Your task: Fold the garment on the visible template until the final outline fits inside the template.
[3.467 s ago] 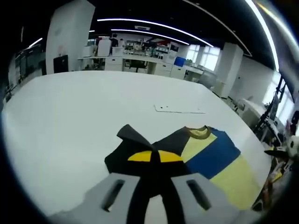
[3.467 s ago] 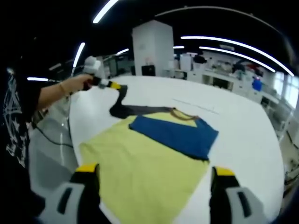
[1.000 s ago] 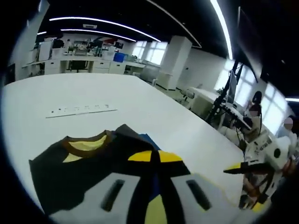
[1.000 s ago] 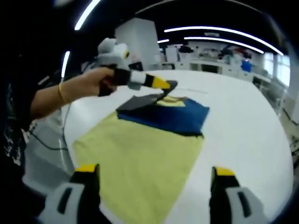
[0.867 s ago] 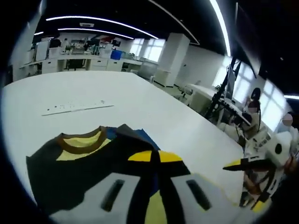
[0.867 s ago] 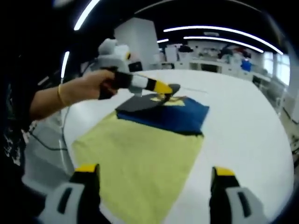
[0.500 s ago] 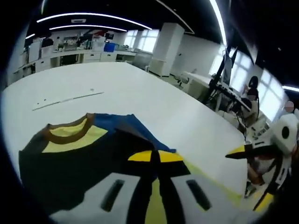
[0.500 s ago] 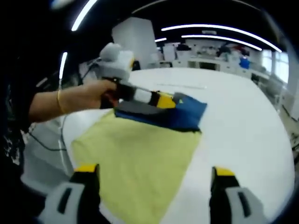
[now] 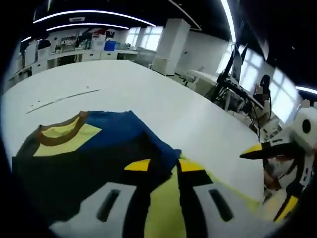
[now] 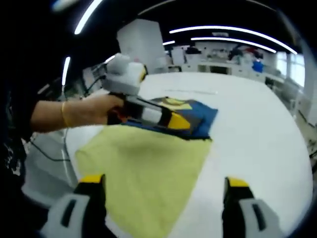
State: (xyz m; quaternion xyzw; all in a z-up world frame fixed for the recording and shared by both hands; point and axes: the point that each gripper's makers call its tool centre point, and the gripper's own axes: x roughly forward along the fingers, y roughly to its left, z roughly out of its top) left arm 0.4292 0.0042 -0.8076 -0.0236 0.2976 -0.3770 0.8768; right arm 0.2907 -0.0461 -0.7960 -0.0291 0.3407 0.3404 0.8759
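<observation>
The T-shirt (image 10: 148, 158) lies flat on the white table (image 10: 257, 129), yellow below, with a blue band (image 9: 124, 134), a brown collar (image 9: 59, 134) and a dark sleeve (image 9: 74, 173) folded inward over the chest. My left gripper (image 9: 163, 166) hovers low over the blue band's edge, jaws slightly parted with only the shirt's yellow cloth showing between them. A hand holds my left gripper (image 10: 177, 122) over the folded sleeve in the right gripper view. My right gripper (image 10: 163, 181) stands wide open at the yellow hem, holding nothing; its yellow-tipped fingers (image 9: 257, 148) show off the table's near edge.
A thin marked strip (image 9: 64, 97) lies on the table beyond the collar. The table (image 9: 148, 89) stretches bare to the right of the shirt. Desks, pillars and equipment stands (image 9: 228, 84) lie past the table's edge. A person's forearm (image 10: 64, 116) reaches in from the left.
The left gripper carried the dark sleeve across the chest and lowered it. Its jaws, shut on the sleeve half a second ago, are now parted and the sleeve lies on the shirt. The right gripper stays open.
</observation>
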